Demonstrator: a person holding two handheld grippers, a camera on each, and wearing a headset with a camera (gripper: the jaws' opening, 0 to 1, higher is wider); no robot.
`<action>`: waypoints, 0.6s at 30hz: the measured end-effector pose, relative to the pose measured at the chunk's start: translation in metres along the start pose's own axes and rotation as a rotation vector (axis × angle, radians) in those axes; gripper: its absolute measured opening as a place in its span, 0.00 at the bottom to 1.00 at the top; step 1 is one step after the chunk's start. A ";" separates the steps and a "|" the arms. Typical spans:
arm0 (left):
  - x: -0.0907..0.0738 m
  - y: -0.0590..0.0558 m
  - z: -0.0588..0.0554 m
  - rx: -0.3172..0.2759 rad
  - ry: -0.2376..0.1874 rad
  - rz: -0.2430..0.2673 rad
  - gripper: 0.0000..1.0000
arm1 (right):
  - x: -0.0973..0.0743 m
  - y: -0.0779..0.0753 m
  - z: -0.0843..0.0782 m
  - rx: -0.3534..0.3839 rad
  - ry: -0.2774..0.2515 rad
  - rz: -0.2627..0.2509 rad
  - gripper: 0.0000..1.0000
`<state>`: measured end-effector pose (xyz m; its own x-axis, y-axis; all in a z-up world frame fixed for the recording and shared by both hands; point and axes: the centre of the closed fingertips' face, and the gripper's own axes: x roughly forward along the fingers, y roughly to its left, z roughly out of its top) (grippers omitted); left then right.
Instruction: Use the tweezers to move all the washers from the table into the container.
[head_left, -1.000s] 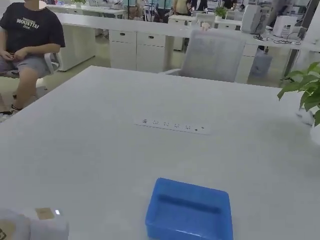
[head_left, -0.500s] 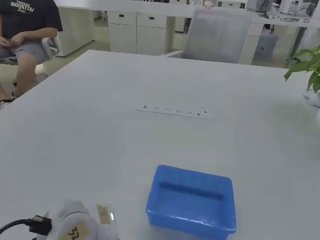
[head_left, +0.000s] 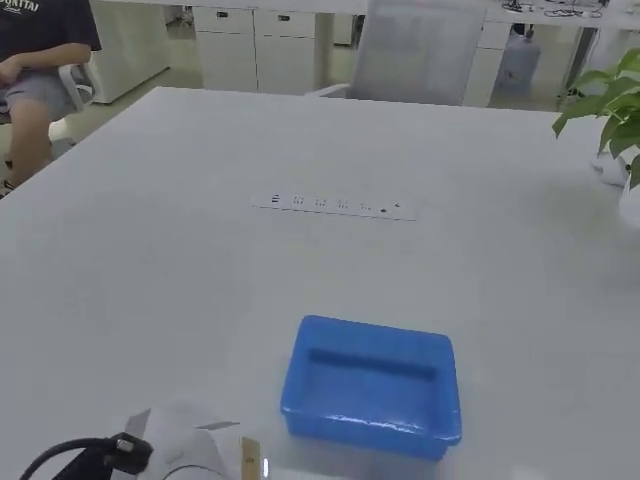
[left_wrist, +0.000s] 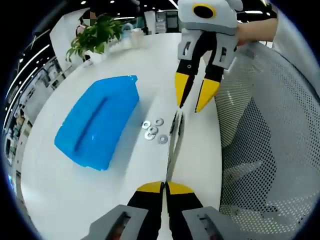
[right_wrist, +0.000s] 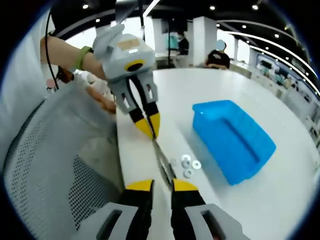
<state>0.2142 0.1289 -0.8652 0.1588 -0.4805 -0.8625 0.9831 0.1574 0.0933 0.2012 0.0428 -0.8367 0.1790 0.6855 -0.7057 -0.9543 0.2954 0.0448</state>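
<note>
Our left gripper (left_wrist: 165, 187) pinches one end of the tweezers (left_wrist: 173, 137); our right gripper (right_wrist: 161, 186) stands open at the other. The washers (left_wrist: 153, 130) lie on the table (left_wrist: 150, 65) beside the blue container (left_wrist: 95, 125). A skewed closing could twist the tweezers loose.

The container (head_left: 370, 385), low centre in the head view, is bright blue on a plain off-white table (head_left: 200, 260). The left gripper (left_wrist: 165, 187), at the bottom of its own view, and the right gripper (left_wrist: 192, 102), at the top, both have yellow tips, black fingers and light grey bodies. The washers (left_wrist: 154, 130) and tweezers (left_wrist: 172, 145) are silver. The chair (left_wrist: 265, 150) at right is grey mesh, dotted with holes; the plant (left_wrist: 95, 37), upper left, is green.
</note>
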 end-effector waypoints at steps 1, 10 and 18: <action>0.000 -0.002 0.001 0.023 0.003 -0.007 0.00 | 0.000 -0.001 0.000 -0.004 0.001 -0.002 0.09; -0.016 -0.014 0.016 0.150 0.022 -0.008 0.00 | 0.000 -0.003 0.002 -0.042 -0.003 -0.003 0.10; -0.041 -0.021 0.049 0.133 -0.039 -0.018 0.00 | 0.002 0.003 0.001 -0.076 0.002 0.010 0.12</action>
<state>0.1920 0.1034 -0.8078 0.1417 -0.5156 -0.8450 0.9888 0.0339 0.1451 0.1992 0.0453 -0.8371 0.1685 0.6868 -0.7071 -0.9716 0.2366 -0.0017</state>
